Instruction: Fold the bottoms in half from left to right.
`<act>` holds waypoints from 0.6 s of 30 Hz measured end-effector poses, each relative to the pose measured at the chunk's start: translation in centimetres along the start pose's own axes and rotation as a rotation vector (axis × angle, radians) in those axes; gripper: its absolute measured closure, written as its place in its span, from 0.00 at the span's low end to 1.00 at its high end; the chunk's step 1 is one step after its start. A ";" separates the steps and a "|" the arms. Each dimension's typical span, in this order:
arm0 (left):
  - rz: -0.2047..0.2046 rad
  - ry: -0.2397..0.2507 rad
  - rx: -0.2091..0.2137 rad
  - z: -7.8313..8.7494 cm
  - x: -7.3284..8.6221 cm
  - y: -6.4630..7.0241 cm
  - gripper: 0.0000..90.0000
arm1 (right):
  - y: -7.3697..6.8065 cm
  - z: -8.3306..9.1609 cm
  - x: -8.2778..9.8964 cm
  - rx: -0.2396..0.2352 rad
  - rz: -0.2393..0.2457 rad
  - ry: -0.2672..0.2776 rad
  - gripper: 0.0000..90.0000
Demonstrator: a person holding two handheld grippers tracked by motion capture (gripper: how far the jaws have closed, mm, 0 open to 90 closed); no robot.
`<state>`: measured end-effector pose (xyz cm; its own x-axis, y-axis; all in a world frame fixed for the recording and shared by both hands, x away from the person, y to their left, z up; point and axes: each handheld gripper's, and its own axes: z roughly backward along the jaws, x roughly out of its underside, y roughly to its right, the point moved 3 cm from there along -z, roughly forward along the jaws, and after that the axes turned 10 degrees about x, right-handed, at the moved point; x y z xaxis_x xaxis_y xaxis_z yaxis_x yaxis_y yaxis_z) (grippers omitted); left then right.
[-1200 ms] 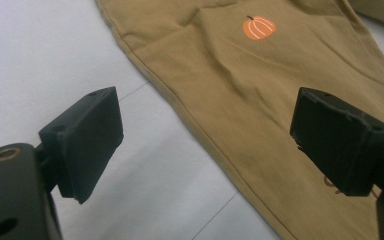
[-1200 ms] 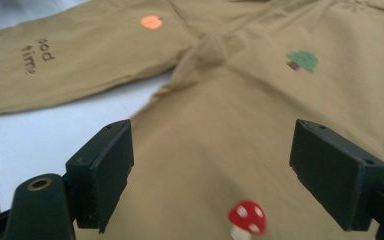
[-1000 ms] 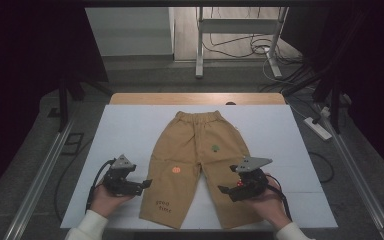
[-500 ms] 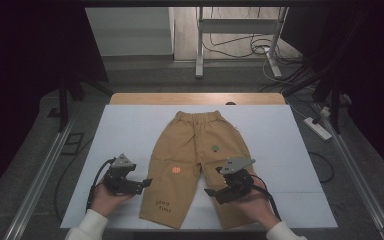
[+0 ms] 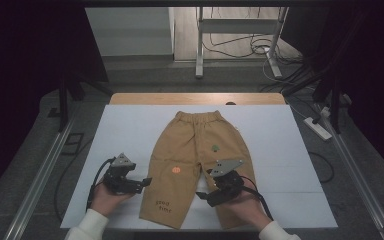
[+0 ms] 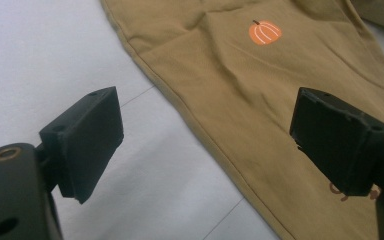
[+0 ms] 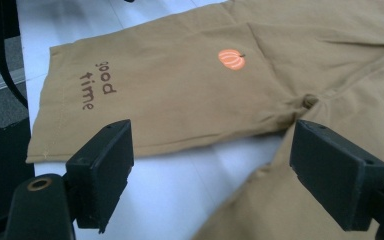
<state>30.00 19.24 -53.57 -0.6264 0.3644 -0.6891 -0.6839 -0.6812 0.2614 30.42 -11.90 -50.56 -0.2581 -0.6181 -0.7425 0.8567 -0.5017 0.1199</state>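
Below, tan trousers (image 5: 196, 160) lie flat between both parted hand-held grippers.

White table cover (image 5: 280, 145); wooden edge (image 5: 195, 98) behind; power strip (image 5: 318, 128) on floor, right.

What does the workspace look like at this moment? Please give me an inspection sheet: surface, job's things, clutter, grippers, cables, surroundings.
Surface: white table top, wooden strip along its far edge.
Job's things: tan trousers lying flat, waistband at the far side; orange pumpkin print and the words "good time" on the leg at the left, a green print on the other leg.
Clutter: nothing seen on the table.
Grippers: left gripper with jaws open at the outer edge of the left leg; right gripper with jaws open over the gap between the legs. Neither holds cloth.
Cables: one trails from each gripper; more lie on the floor beyond the table.
Surroundings: power strip on the floor at right, metal stand behind, dark sides.
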 end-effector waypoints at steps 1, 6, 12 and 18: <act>0.001 0.000 0.000 0.0 0.0 0.0 0.15 | -0.1 -0.1 -0.1 -0.005 0.001 0.002 0.20; 0.005 0.003 0.000 0.0 0.0 -0.2 0.15 | -0.8 -0.6 -0.5 -0.016 0.018 0.000 0.20; 0.010 0.005 -0.001 0.0 0.0 -0.3 0.15 | -1.5 -1.1 -0.8 -0.030 0.030 0.001 0.20; 0.018 0.005 -0.006 -0.1 0.0 -0.5 0.15 | -2.3 -1.9 -1.3 -0.049 0.046 -0.004 0.20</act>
<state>30.38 19.53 -53.82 -0.6367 0.3493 -0.6875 -0.6703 -0.6914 0.2695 29.58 -8.83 -51.13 -0.2195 -0.6425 -0.7342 0.8887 -0.4421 0.1212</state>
